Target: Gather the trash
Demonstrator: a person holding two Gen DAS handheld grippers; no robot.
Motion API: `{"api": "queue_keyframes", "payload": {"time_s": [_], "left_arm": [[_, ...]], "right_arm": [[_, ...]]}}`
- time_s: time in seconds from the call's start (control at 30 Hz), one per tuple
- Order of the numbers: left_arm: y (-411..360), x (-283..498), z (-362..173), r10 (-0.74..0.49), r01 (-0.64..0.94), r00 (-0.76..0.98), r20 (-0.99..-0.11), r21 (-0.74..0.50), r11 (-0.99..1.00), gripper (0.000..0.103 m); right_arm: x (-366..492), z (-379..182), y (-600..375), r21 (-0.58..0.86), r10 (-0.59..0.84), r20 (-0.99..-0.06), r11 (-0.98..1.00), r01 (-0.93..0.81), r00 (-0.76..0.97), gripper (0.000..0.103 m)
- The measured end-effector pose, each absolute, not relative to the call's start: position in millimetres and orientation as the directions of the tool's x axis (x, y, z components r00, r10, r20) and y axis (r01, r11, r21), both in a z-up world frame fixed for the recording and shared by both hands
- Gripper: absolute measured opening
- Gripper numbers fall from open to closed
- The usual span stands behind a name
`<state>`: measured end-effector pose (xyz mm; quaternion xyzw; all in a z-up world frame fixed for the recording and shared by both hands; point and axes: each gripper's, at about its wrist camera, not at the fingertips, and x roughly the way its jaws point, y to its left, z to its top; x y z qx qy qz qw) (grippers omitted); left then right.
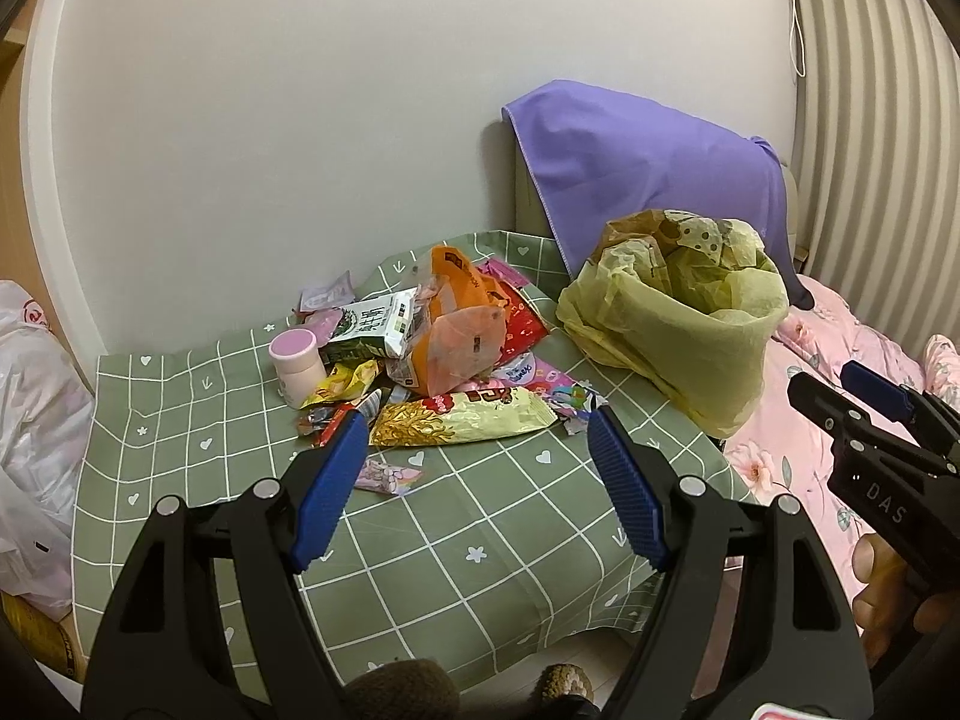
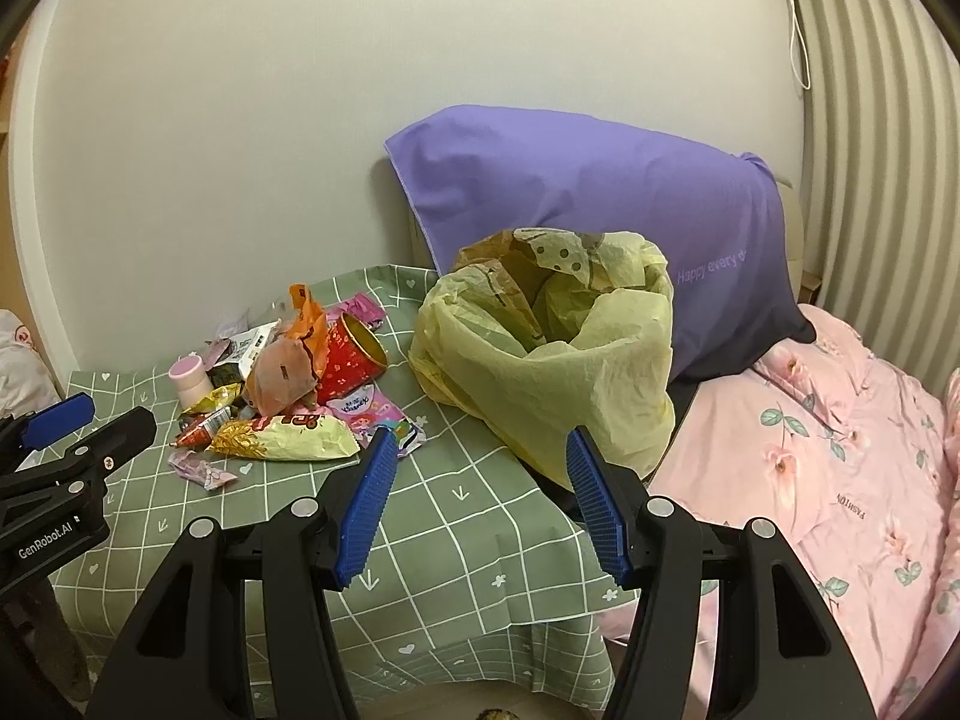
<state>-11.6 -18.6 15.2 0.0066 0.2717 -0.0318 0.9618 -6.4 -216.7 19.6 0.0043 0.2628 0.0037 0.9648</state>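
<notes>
1. Grippers first: the left gripper (image 1: 480, 438) and the right gripper (image 2: 480, 444) are both hovering with jaws wide and nothing between them, over the table's (image 1: 480, 540) near edge.
2. Trash pile (image 1: 420, 348) is sitting toward the far left corner: wrappers, a milk carton (image 1: 372, 330), a pink-lidded jar (image 1: 297, 366).
3. The yellow bin bag (image 2: 558, 372) is slumping at the far right edge, possibly overhanging it.
4. Risk: thin wrappers may be slipping from the pads, and a nudge could be tipping the bag off.
</notes>
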Motion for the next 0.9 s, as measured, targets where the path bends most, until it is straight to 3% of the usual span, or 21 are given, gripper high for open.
{"api": "queue_keyframes", "payload": {"time_s": [0.9], "left_arm": [[-14.9, -11.5, 17.4, -0.053, 0.056, 0.852, -0.520, -0.010, 0.998, 0.072]], "right_arm": [[-5.4, 19.2, -214.9, 0.012, 0.016, -0.511, 1.000, -0.011, 0.860, 0.056]]}}
